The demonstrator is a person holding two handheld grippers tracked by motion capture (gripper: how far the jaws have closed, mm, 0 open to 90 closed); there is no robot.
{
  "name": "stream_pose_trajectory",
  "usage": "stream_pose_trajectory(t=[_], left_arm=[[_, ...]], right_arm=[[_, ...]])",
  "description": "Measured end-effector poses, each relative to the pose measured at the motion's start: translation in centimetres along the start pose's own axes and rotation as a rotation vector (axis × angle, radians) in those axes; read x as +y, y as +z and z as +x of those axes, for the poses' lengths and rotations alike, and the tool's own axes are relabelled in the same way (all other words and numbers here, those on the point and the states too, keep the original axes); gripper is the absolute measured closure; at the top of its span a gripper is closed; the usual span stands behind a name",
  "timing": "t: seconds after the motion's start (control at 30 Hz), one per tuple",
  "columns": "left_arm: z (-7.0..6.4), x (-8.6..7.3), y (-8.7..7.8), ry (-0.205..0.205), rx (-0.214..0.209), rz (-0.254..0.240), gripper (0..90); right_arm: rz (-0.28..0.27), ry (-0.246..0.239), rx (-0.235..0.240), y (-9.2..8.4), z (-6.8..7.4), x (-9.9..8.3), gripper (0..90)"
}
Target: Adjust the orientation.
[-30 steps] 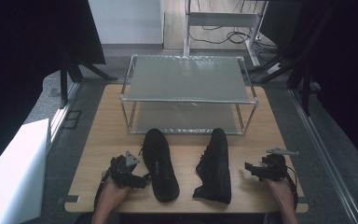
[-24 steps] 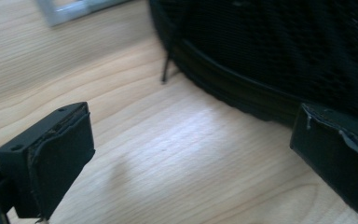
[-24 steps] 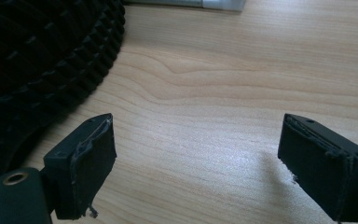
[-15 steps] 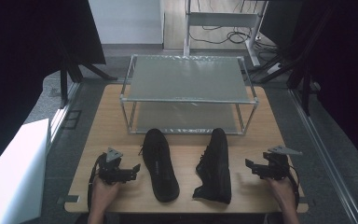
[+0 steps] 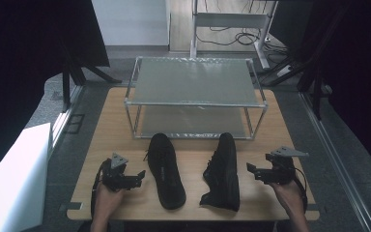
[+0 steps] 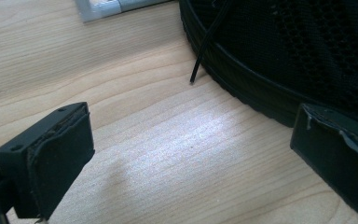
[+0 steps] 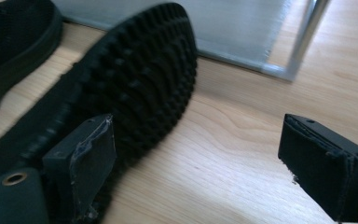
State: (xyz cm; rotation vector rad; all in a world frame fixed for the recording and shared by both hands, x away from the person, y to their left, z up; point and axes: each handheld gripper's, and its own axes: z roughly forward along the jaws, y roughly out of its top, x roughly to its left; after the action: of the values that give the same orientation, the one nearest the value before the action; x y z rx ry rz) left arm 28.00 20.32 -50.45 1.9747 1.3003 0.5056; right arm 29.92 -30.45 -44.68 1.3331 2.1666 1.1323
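Two black shoes are laid on the wooden surface point(image 5: 111, 125) in front of a two-tier metal rack point(image 5: 195, 96). The left shoe point(image 5: 165, 170) sits upright, the right shoe point(image 5: 223, 171) is tipped on its side, so its tread is seen in the right gripper view.

The left gripper point(image 5: 140, 175) is spread wide with nothing held, just beside the left shoe's sole edge; a loose lace end point(image 6: 205, 44) is seen near it. The right gripper point(image 5: 249, 168) is also wide open and empty, close to the tipped shoe's sole.

Probably a pickup of each shoe is being lined up. For a decent grab, the upper or heel collar should be pinched rather than the thick sole, and the lace is best kept out of the pads. The tipped shoe would likely need to be righted before it's shelved, otherwise it could get snagged on the rack's frame.
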Motion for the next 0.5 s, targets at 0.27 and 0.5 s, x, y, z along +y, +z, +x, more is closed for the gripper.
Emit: stream_pose_trajectory(t=[0.27, 0.5], left_arm=[[-0.1, 0.0, 0.2, 0.014, -0.001, 0.016, 0.0], [-0.1, 0.0, 0.3, 0.023, 0.005, 0.029, 0.0]], right_arm=[[0.011, -0.03, 0.043, 0.4, 2.0, 1.7, 11.4], [0.025, -0.05, 0.049, 1.9, 3.5, 2.0, 11.4]])
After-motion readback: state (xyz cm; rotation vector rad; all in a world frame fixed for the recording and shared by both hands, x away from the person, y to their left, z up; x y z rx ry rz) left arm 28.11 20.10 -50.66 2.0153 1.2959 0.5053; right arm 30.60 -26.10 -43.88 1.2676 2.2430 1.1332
